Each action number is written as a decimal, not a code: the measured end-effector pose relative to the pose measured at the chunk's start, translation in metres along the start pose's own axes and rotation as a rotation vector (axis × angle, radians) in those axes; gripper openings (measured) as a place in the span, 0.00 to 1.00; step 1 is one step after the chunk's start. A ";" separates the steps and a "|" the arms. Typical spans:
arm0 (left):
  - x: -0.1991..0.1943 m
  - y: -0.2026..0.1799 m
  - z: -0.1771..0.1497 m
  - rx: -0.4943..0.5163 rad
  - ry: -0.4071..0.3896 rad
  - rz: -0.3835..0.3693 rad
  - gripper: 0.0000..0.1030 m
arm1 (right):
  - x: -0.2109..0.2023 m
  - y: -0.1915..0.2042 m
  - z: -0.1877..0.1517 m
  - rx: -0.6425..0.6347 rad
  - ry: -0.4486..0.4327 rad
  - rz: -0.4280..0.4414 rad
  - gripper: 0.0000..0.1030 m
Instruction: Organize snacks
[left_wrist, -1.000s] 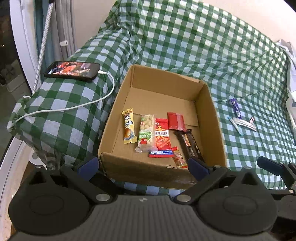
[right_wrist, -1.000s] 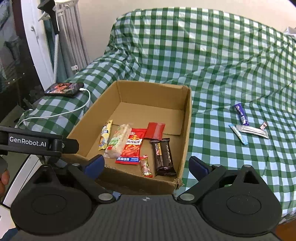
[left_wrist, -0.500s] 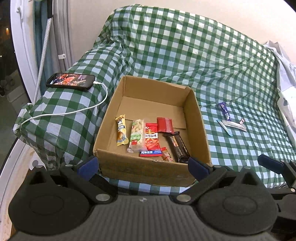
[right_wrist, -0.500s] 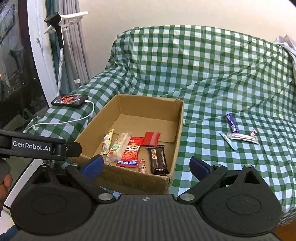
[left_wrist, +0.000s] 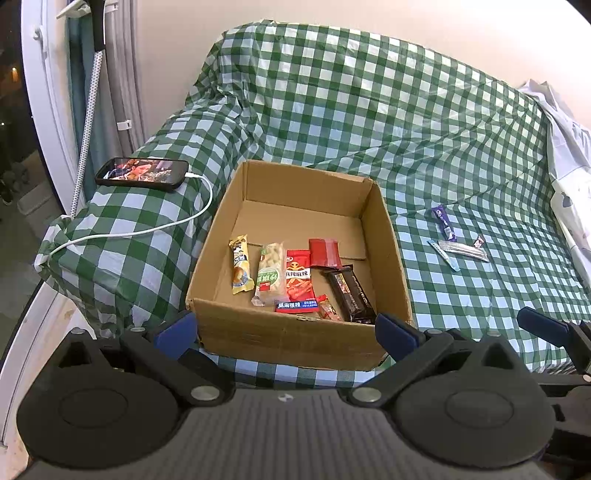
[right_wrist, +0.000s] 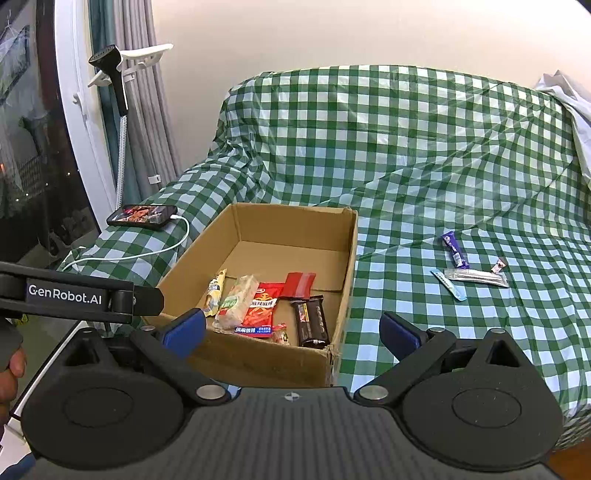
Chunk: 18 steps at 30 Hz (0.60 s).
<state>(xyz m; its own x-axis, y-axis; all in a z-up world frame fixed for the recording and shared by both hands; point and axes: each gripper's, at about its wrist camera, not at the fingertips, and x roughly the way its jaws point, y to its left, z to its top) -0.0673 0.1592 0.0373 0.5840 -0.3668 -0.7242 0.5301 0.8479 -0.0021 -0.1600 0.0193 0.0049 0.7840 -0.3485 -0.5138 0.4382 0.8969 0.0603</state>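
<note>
Six snacks (left_wrist: 297, 275) lined up inside one cardboard box (left_wrist: 397, 266) on the checkered sofa (left_wrist: 369, 122), four more packets (left_wrist: 456, 240) lying right of it, both grippers (left_wrist: 284, 328) (right_wrist: 291, 326) spread wide, holding nothing.

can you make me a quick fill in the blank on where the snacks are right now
1. The dark chocolate bar lies inside the cardboard ____.
2. The purple snack packet lies on the checked cloth, ____ the cardboard box.
3. The phone has a white ____ plugged into it.
4. Both the left claw and the right claw are ____.

Missing words: box; outside; cable; open
</note>
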 end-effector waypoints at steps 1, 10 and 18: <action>0.000 0.001 0.000 0.000 0.000 -0.002 1.00 | -0.001 -0.001 0.000 0.002 -0.002 0.001 0.97; 0.001 -0.002 0.004 0.005 0.005 0.009 1.00 | 0.001 -0.007 -0.003 0.028 0.003 0.002 0.97; 0.016 -0.004 0.011 0.013 0.029 0.026 1.00 | 0.010 -0.014 -0.005 0.048 0.027 0.009 0.97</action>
<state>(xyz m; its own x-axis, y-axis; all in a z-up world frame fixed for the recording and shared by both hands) -0.0533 0.1459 0.0339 0.5792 -0.3335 -0.7439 0.5235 0.8517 0.0258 -0.1603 0.0050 -0.0049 0.7762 -0.3325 -0.5357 0.4522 0.8857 0.1055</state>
